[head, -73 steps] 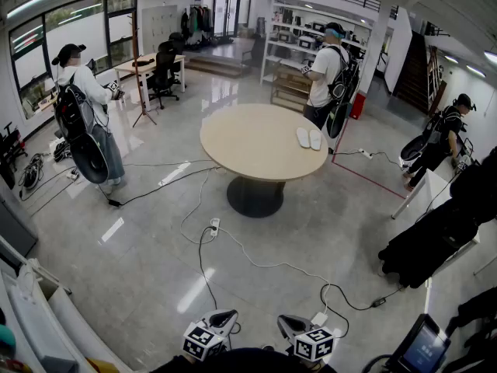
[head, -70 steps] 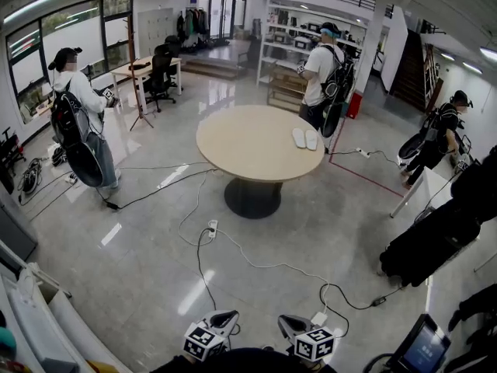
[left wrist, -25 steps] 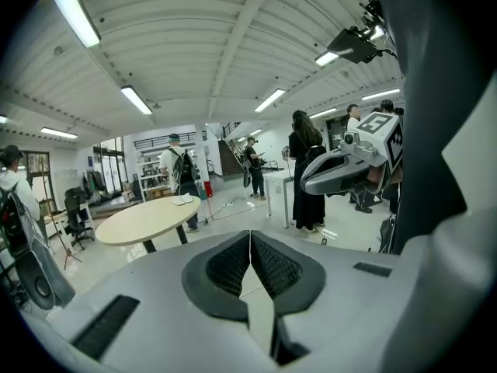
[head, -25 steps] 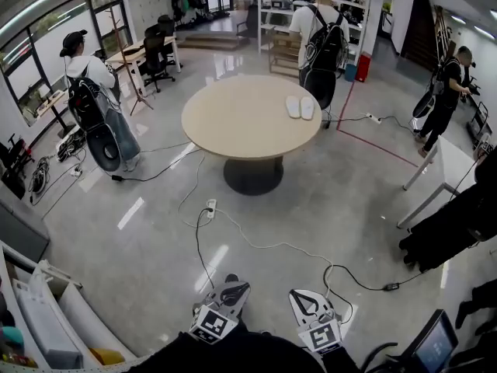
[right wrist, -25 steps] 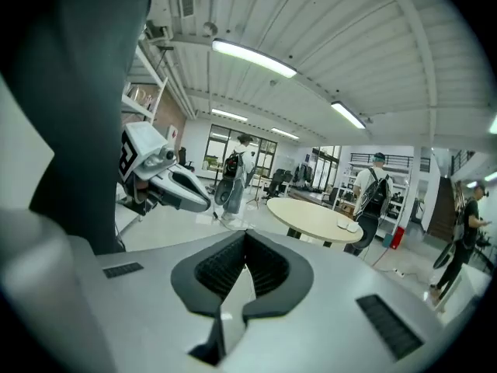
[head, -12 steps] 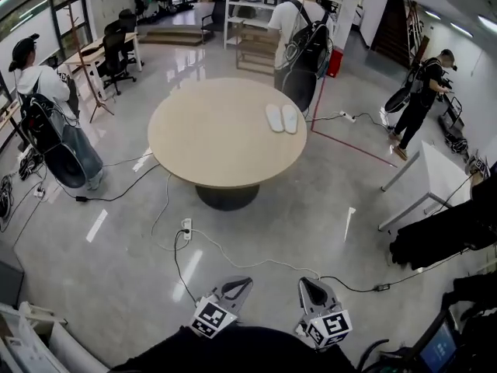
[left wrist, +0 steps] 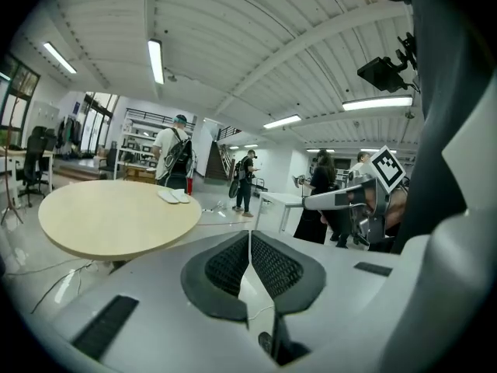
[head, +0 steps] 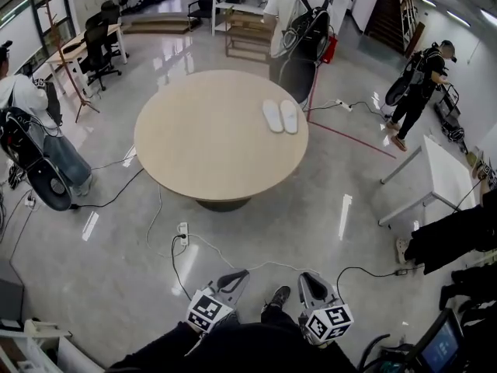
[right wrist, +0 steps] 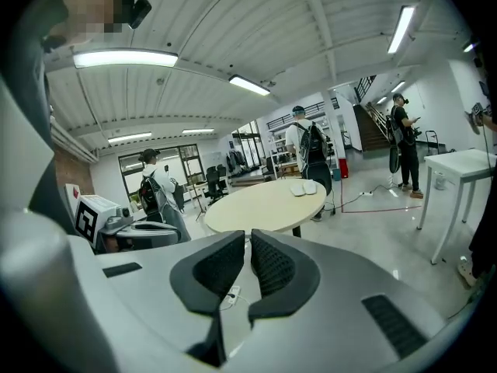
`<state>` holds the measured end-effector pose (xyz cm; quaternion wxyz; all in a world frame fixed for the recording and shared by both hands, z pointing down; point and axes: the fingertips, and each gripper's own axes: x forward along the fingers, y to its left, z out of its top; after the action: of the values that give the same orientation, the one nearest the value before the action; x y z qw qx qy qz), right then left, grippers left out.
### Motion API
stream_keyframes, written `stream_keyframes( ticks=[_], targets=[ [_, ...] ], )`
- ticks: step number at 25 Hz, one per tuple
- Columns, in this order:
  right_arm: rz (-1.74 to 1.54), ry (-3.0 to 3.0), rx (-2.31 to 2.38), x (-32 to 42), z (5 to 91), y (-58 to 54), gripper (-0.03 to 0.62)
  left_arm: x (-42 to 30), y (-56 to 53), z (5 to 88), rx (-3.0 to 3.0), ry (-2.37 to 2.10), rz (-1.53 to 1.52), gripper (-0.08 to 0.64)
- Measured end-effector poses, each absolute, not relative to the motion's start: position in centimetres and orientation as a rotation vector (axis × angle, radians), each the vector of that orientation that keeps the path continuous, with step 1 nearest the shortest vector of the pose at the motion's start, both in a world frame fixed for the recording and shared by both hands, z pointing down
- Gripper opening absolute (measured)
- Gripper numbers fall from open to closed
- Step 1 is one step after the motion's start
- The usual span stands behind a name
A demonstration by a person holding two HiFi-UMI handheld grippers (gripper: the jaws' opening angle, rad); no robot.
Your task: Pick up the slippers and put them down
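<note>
Slippers [head: 279,116]: a white pair, laid side by side and touching or nearly so, on the round table [head: 202,154], at its far right part close to the rim. In both gripper views they are seen only as small pale shapes on the table top; no detail is resolved.

Left gripper [head: 232,277]: held low on the near side of the table, well apart from it. Its jaws are closed pad against pad, and nothing is held.

Right gripper [head: 305,279]: just beside the left one, equally far from the table. Its jaws are likewise brought together and empty.

The handles of both grippers are hidden behind the marker cubes.

A person with a backpack [head: 295,22] is noted beyond the table's far rim, the head cut off by the top edge. A second person [head: 31,142] left of the table is partly cropped. Cables [head: 186,247] are trailed from under the table.
</note>
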<state>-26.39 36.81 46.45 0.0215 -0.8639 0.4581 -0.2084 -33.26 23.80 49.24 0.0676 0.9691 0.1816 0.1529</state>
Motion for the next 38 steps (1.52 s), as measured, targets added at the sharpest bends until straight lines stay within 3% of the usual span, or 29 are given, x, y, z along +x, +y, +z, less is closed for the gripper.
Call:
stream_keyframes(
  ticks=[17, 38],
  targets=[
    [-0.559, 1.706, -2.416, -0.4, 46.0, 35.1, 0.018, -9.6, 24.7, 46.9, 2.961, 0.147, 0.496, 0.025],
    [-0.635, 1.567, -2.516, 21.7, 50.3, 36.4, 0.02, 16.1, 24.6, 49.5, 2.944, 0.306, 0.532, 0.05]
  ],
)
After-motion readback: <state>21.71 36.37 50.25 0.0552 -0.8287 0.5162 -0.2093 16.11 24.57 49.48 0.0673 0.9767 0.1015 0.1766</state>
